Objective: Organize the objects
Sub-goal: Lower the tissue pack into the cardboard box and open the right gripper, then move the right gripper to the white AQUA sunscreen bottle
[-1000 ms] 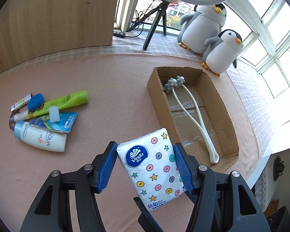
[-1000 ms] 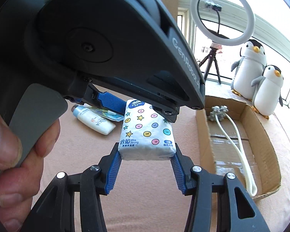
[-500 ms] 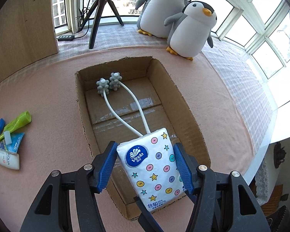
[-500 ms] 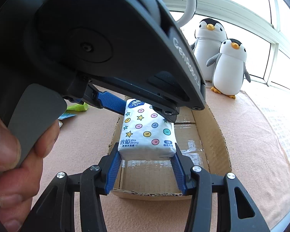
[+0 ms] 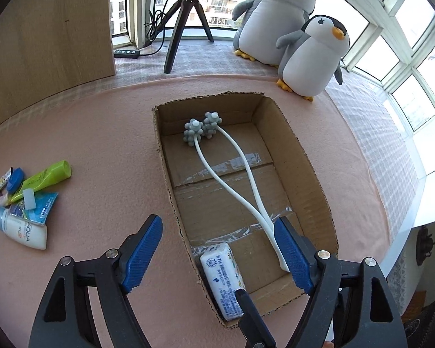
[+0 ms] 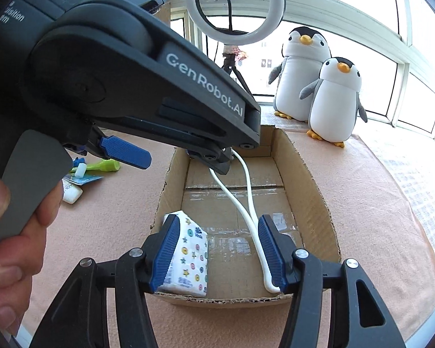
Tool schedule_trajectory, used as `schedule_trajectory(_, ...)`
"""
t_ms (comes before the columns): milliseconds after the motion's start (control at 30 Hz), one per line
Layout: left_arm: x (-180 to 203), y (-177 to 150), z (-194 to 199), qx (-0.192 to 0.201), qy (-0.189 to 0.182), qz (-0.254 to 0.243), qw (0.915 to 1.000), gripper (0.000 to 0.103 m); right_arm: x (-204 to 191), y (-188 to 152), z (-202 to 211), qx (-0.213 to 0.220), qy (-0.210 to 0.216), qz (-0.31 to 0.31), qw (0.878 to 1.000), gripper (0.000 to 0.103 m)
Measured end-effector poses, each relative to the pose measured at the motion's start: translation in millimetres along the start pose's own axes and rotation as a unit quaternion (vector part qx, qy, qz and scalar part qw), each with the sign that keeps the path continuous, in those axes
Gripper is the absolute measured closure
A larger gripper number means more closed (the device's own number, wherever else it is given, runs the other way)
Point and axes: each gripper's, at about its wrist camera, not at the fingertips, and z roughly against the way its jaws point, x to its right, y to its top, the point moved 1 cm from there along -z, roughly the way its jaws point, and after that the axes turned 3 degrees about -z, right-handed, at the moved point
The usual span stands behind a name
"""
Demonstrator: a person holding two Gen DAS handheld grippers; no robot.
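Observation:
The white tissue pack (image 5: 221, 279) with coloured stars lies on its side in the near left corner of the open cardboard box (image 5: 310, 171). It also shows in the right wrist view (image 6: 189, 261) inside the box (image 6: 310, 179). A white massager with grey knobbed heads (image 5: 231, 174) lies along the box floor. My left gripper (image 5: 217, 249) is open and empty above the box's near end. My right gripper (image 6: 216, 249) is open at the box's near edge, its left pad close beside the pack.
A pile of toiletries, with a green tube (image 5: 47, 175) and a white bottle (image 5: 21, 230), lies left of the box on the pink cloth. Two plush penguins (image 5: 310, 58) and a ring light on a tripod (image 6: 234, 3) stand behind the box. A wooden panel (image 5: 49, 29) stands far left.
Both grippers carried the tissue pack right over the box, then opened. The pack dropped into the box's near left corner and now lies on its side.

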Motion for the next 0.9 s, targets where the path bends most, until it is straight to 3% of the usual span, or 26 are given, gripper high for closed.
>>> schedule_trajectory(233, -41, -17, 13, 0.008, 0.000, 0.026, 0.9996, 0.021, -31, 5, 0, 0.002, 0.010, 0.019, 1.000, 0.049)
schedule_trajectory(567, -175, -69, 52, 0.030, 0.013, 0.111, 0.9933, 0.021, -127, -7, -12, -0.023, 0.056, 0.067, 0.996, 0.046)
schedule_trajectory(733, -261, -107, 82, 0.049, 0.035, 0.172, 0.9832, 0.021, -186, -23, -46, -0.094, 0.107, 0.107, 0.984, 0.045)
schedule_trajectory(833, -314, -140, 101, 0.059, 0.054, 0.216, 0.9731, 0.021, -213, -29, -80, -0.140, 0.123, 0.132, 0.974, 0.041)
schedule_trajectory(900, -347, -165, 113, 0.062, 0.065, 0.249, 0.9644, 0.021, -226, -29, -99, -0.147, 0.127, 0.154, 0.969, 0.037)
